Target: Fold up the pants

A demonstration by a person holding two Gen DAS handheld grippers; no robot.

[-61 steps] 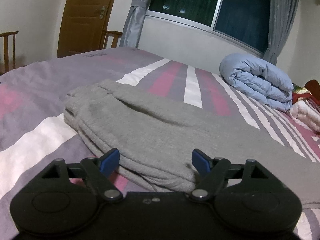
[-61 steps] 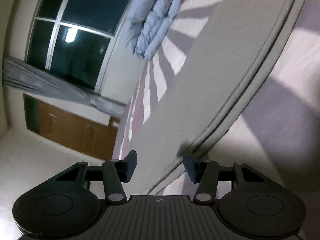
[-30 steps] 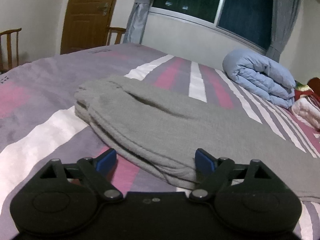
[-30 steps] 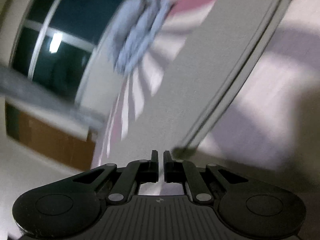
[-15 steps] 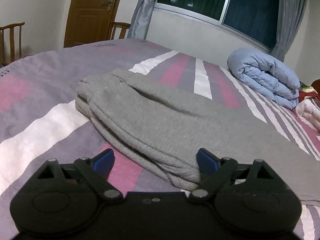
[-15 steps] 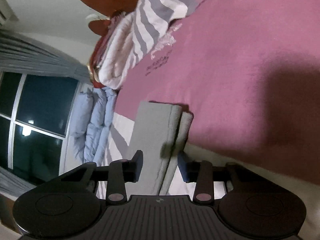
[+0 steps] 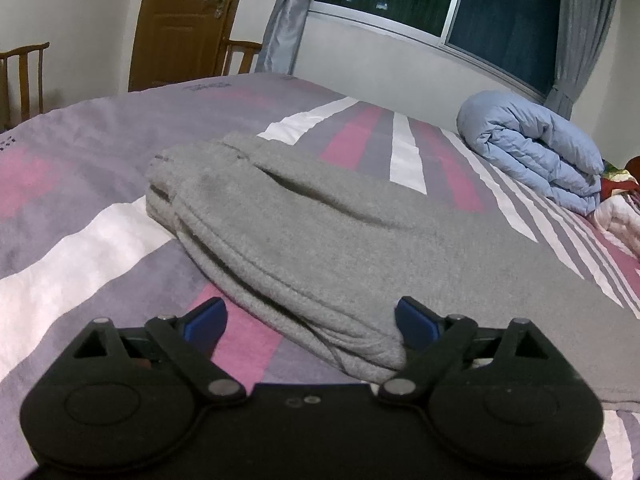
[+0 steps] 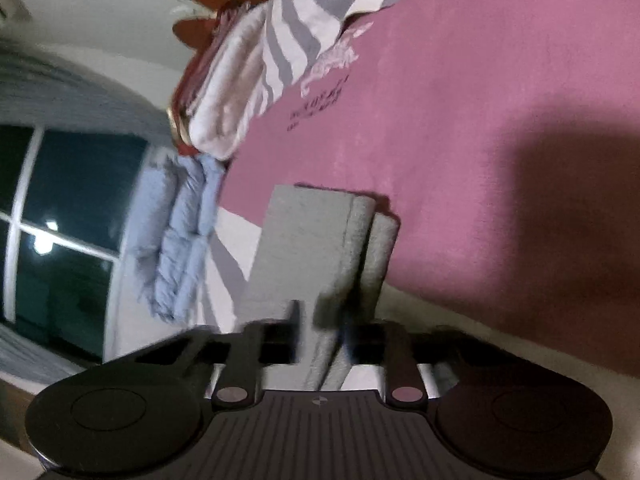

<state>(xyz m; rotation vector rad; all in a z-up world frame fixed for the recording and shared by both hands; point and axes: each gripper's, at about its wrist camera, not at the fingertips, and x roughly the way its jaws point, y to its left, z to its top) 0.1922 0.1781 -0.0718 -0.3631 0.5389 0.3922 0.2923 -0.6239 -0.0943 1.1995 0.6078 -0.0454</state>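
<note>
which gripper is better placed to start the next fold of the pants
Right, probably. The right gripper has its jaws nearly shut around the leg end of the gray pants, though blur hides how firmly. The left gripper hangs open at the waist end, only its right finger near the cloth.

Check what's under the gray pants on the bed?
The gray pants lie directly on the striped bedspread; pink, white and purple stripes emerge around their edges. They are doubled into stacked layers, so anything between the layers or beneath them is covered.

Left hand-held gripper (image 7: 310, 318) spread wide; right hand-held gripper (image 8: 306, 314) nearly closed, blurred.
</note>
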